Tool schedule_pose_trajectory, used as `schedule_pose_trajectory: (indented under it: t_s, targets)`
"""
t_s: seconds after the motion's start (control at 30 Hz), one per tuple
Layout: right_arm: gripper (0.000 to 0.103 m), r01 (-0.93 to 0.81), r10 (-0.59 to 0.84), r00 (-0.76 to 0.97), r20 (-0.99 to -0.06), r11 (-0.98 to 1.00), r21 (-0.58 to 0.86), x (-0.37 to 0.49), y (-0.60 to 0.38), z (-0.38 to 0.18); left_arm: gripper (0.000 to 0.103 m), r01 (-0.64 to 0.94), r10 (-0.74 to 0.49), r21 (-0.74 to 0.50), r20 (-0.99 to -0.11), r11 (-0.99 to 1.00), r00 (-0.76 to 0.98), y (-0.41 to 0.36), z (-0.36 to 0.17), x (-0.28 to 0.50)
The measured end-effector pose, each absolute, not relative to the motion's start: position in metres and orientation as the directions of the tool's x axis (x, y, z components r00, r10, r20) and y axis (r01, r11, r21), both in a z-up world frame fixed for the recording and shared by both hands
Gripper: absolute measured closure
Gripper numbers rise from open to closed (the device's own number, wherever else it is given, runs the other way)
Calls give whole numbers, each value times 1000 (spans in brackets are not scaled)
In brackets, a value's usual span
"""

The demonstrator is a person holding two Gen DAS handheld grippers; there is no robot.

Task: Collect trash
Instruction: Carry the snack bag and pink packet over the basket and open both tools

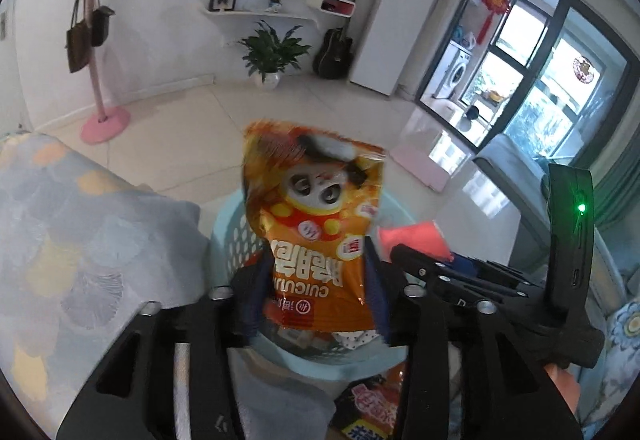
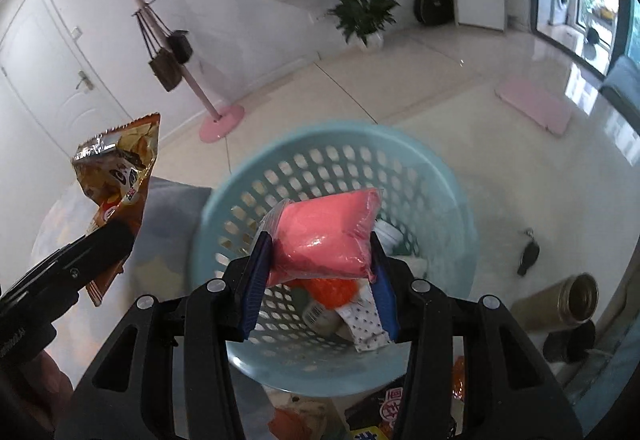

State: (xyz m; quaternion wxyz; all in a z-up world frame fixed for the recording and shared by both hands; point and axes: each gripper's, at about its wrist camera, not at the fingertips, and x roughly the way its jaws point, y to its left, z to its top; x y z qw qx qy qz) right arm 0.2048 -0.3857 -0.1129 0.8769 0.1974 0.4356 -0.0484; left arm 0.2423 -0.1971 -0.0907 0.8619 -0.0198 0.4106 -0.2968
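My left gripper is shut on an orange snack bag with a panda face, held upright above a light blue perforated basket. The same bag shows at the left of the right wrist view. My right gripper is shut on a pink packet, held over the basket. The basket holds several wrappers and an orange item. The pink packet also shows in the left wrist view.
A patterned cushion lies to the left. More wrappers lie in front of the basket. A gold flask and a black cap sit at the right. A pink coat stand and a plant stand beyond.
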Motion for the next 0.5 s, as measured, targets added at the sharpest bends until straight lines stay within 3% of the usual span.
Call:
schedule_pose_trajectory:
  t_s: [0.03, 0.17, 0.23, 0.5]
  targets:
    - [58, 266, 85, 614, -785, 914, 307, 204, -388, -115, 44, 496, -538, -289, -689, 819, 486, -195, -91, 241]
    - [56, 292, 84, 617, -783, 899, 327, 204, -400, -119, 40, 488, -529, -284, -691, 825, 492, -194, -89, 239]
    - [45, 300, 77, 629, -773, 894, 333, 199, -402, -115, 34, 483, -524, -280, -689, 830, 501, -190, -87, 235]
    - [44, 239, 78, 696, -714, 912, 332, 164, -383, -75, 33, 476, -539, -286, -621, 832, 569, -162, -58, 199]
